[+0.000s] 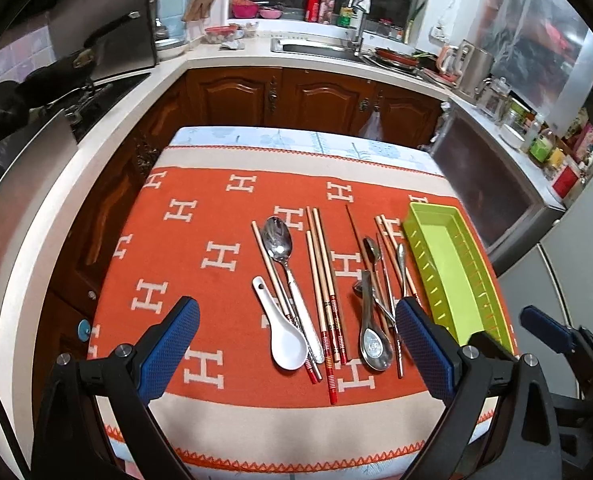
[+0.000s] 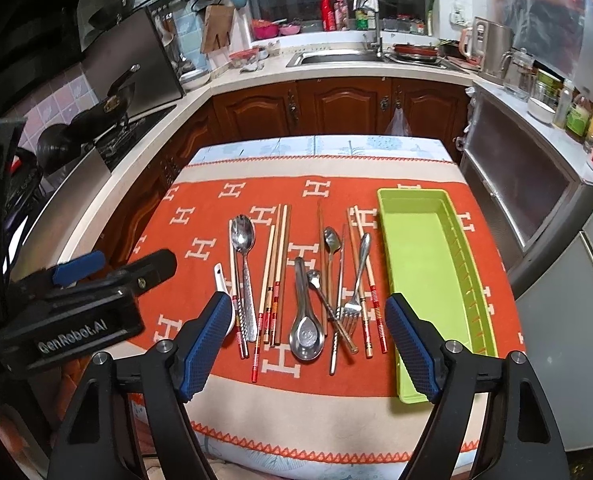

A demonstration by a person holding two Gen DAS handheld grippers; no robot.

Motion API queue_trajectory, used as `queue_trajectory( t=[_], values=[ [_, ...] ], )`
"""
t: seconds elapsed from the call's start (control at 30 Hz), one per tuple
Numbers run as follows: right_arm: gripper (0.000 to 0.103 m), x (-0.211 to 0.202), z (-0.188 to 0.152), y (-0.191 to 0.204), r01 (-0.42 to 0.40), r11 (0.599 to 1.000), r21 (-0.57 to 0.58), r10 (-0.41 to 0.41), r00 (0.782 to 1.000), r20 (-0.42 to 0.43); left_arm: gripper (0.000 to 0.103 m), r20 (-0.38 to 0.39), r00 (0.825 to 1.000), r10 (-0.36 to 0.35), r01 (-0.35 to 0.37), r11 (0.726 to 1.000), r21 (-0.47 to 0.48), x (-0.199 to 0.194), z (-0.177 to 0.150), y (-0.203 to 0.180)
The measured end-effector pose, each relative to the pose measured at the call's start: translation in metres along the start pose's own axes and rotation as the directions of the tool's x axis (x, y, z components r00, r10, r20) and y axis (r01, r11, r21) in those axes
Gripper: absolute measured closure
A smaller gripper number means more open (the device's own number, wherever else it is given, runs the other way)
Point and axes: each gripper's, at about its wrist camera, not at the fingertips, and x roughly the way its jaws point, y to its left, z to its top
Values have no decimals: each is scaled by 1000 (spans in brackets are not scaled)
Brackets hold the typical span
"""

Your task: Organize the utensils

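Home kitchen — sink (image 2: 336, 57), stove (image 2: 136, 128), wooden cabinets (image 2: 344, 104).

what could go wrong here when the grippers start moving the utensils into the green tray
1. The fork, small spoons and chopsticks lie crossed in one heap, so lifting one may drag its neighbours.
2. The green tray looks light and sits near the table's right edge; a nudge from the right gripper could slide it off.
3. The white spoon lies against chopsticks and a metal spoon, so open jaws could catch several.
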Motion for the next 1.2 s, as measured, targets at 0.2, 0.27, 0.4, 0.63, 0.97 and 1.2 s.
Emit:
queue_trajectory(
  t=[0.2,0.27,0.4,0.63,0.97,1.2],
  values=[
    [27,25,17,9,-39,999,-26,38,999,-37,6,-6,1000,2,-2,1000,-16,6,18,25],
    [29,39,27,14,-57,998,-29,55,997,-59,6,10,1000,19,-18,999,-29,10,24,37],
    [39,74,50,27,-89,995,-50,83,991,-109,11,-3,999,38,-39,998,-42,28,36,60],
    [54,156,75,54,-187,981,-57,168,956,-239,36,-132,991,-19,6,995,-100,78,35,95],
    [74,278,74,81,-223,975,-17,198,898,-392,76,-292,954,-67,22,988,-154,150,9,116],
    [80,339,76,77,-254,965,62,253,845,-472,83,-318,943,-95,34,981,-192,169,10,126]
  ],
)
